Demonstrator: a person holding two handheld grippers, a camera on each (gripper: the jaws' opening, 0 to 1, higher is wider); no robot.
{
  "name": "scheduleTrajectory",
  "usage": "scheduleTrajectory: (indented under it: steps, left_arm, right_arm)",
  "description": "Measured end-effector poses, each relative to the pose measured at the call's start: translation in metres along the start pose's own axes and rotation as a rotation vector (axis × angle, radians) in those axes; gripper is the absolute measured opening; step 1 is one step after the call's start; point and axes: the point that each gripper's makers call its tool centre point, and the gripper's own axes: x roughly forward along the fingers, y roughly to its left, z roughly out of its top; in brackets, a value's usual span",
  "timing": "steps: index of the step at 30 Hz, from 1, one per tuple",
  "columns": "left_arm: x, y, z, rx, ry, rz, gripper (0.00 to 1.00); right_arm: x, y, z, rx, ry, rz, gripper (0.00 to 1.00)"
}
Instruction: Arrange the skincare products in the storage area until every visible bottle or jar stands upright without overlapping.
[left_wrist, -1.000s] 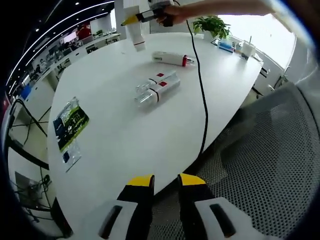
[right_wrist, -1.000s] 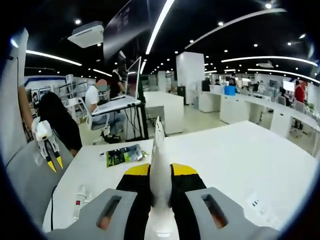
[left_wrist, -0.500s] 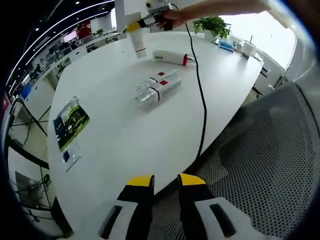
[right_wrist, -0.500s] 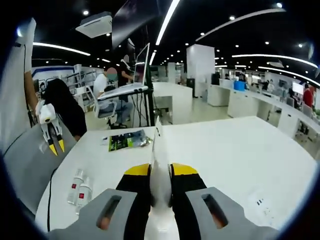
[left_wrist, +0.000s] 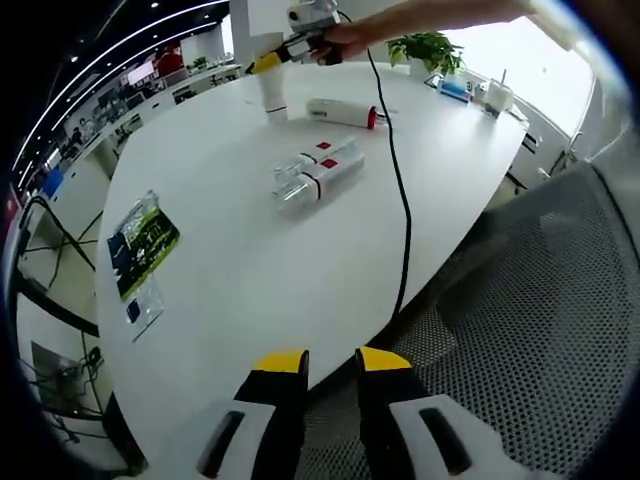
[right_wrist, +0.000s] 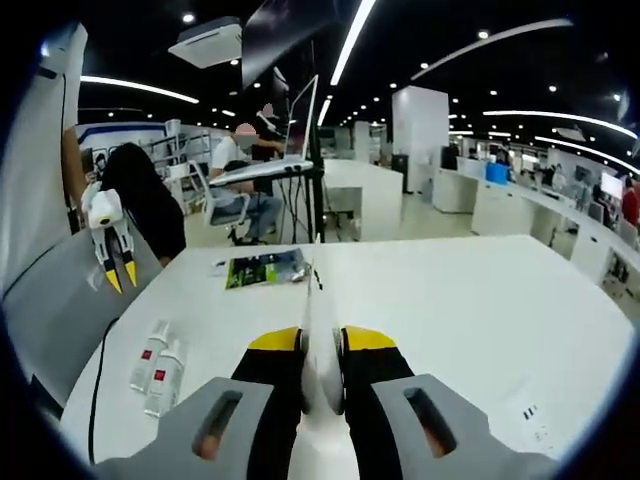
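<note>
White tube (right_wrist: 320, 335) clamped in right hand-held gripper (right_wrist: 321, 345), over table (right_wrist: 480, 300); left hand-held gripper (left_wrist: 331, 362) part-open, empty.

no text, brand or number can be read here.
the two clear bottles (left_wrist: 313, 176) lying side by side on the worktop (left_wrist: 240, 250) carry small red labels, and the white tube (left_wrist: 340, 113) beyond them has a red band, but any print on them is too small to make out. the green and black packet (left_wrist: 141, 243) near the worktop's edge shows pale markings that blur into specks, in the right gripper view (right_wrist: 265, 268) as well. a small dark mark on the worktop (right_wrist: 527, 412) near the right gripper is also illegible.
</note>
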Motion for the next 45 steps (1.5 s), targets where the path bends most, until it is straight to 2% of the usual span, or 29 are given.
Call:
scheduleTrajectory:
  steps: [13,16,18,20,25,28,30,31,33,35,39,41,44,45]
  left_arm:
    - [0.000,0.000,-0.001,0.004,0.008,0.002,0.19]
    - [0.000,0.001,-0.001,0.004,0.010,0.003,0.19]
    - [0.000,0.001,-0.001,0.006,0.011,0.004,0.19]
    - [0.000,0.002,0.000,0.012,0.009,0.006,0.19]
    - [0.000,0.002,0.001,0.015,0.007,0.009,0.19]
    - [0.000,0.002,0.001,0.017,0.007,0.009,0.19]
    - [-0.001,0.002,0.002,0.020,0.004,0.010,0.19]
    - [-0.001,0.002,0.002,0.020,0.002,0.010,0.19]
    - [-0.001,0.002,0.003,0.022,0.000,0.012,0.19]
    - [-0.002,0.002,0.004,0.025,-0.003,0.015,0.19]
    - [-0.002,0.002,0.005,0.027,-0.008,0.020,0.19]
    - [-0.003,0.002,0.005,0.032,-0.004,0.020,0.19]
    - [-0.003,0.003,0.006,0.034,-0.008,0.022,0.19]
    - [-0.003,0.003,0.006,0.034,-0.008,0.022,0.19]
  right_arm:
    - [-0.005,-0.009,0.002,0.039,0.024,0.006,0.14]
    - [-0.009,-0.010,0.008,0.071,0.018,-0.001,0.18]
    - [-0.013,-0.008,0.004,0.092,0.062,0.000,0.18]
    - [-0.017,-0.004,0.010,0.113,0.050,0.004,0.20]
    - [-0.028,-0.001,0.018,0.098,0.074,-0.013,0.31]
    - [-0.036,-0.008,0.026,0.066,0.116,-0.063,0.34]
    - [-0.039,-0.004,0.034,0.057,0.139,-0.045,0.25]
    - [-0.041,0.001,0.035,0.051,0.176,-0.020,0.21]
    - [-0.042,0.001,0.033,0.021,0.242,-0.004,0.19]
    - [-0.041,0.004,0.030,0.042,0.281,0.016,0.20]
    - [-0.043,0.003,0.020,-0.020,0.399,0.020,0.12]
    - [-0.043,0.005,0.020,-0.026,0.426,0.025,0.11]
    - [-0.047,-0.004,0.017,-0.089,0.502,0.002,0.05]
    - [-0.046,-0.003,0.019,-0.097,0.501,0.010,0.04]
